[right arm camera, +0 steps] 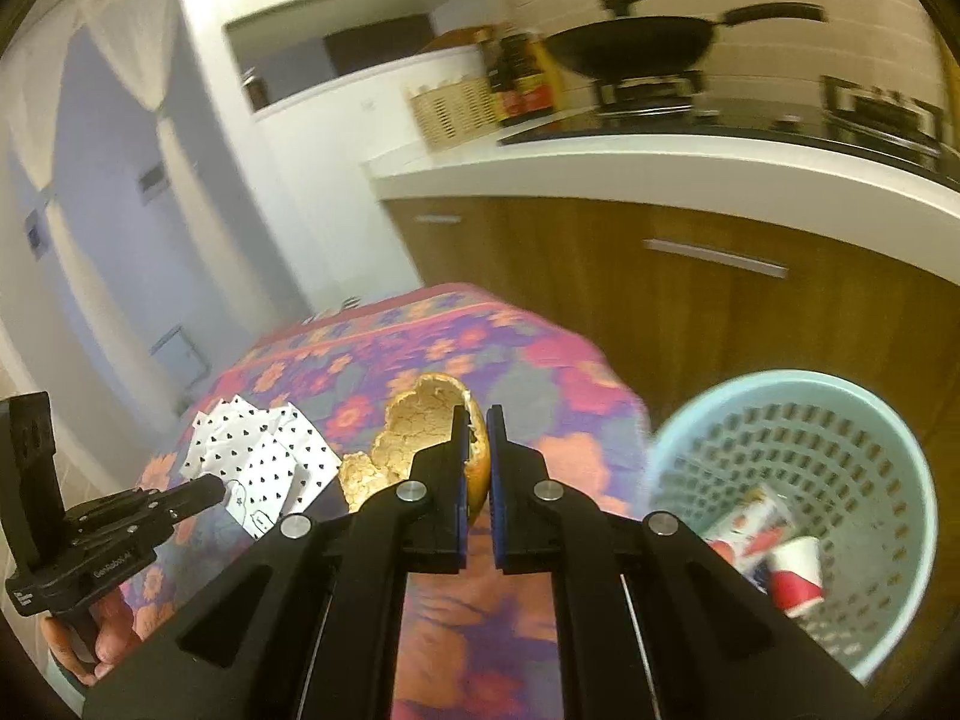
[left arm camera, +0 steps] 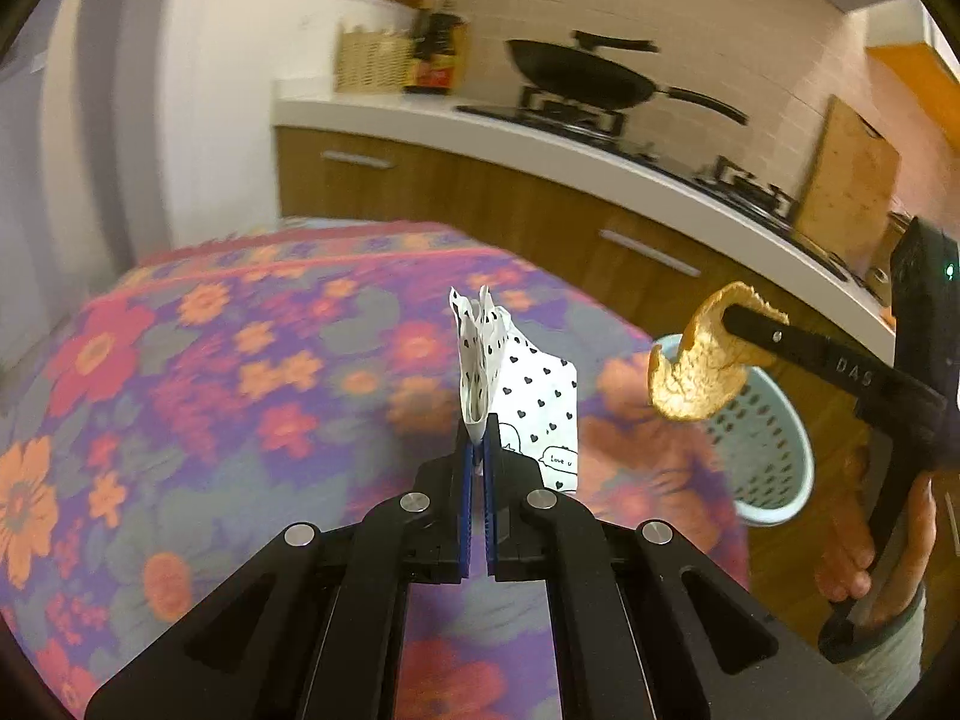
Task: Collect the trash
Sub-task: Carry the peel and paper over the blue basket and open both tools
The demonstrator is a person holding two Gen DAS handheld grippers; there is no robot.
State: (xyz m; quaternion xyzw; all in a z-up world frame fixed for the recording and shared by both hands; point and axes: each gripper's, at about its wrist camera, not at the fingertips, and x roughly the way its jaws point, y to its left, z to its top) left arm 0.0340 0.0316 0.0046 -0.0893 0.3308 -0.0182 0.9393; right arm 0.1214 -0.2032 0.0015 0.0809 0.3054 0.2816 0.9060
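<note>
Left hand-held gripper point(left arm camera: 478, 441): jaws clamped on heart-printed paper wrapper point(left arm camera: 528, 396), lifted above floral-cloth table point(left arm camera: 198, 360). Right hand-held gripper point(right arm camera: 478, 420): jaws clamped on orange peel point(right arm camera: 414, 432). Pale-blue perforated waste basket point(right arm camera: 840, 414) beyond table edge contains red-and-white packaging point(right arm camera: 774, 546).

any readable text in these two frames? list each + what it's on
"Love u": speech bubble printed on the heart-print paper held in the left gripper.
"DAS": finger of the right gripper, seen from the left wrist view.
"GenRobot.AI", partly blurred: body of the left gripper, seen from the right wrist view.
Unreadable: sauce bottle labels and the red-and-white packaging in the basket.
</note>
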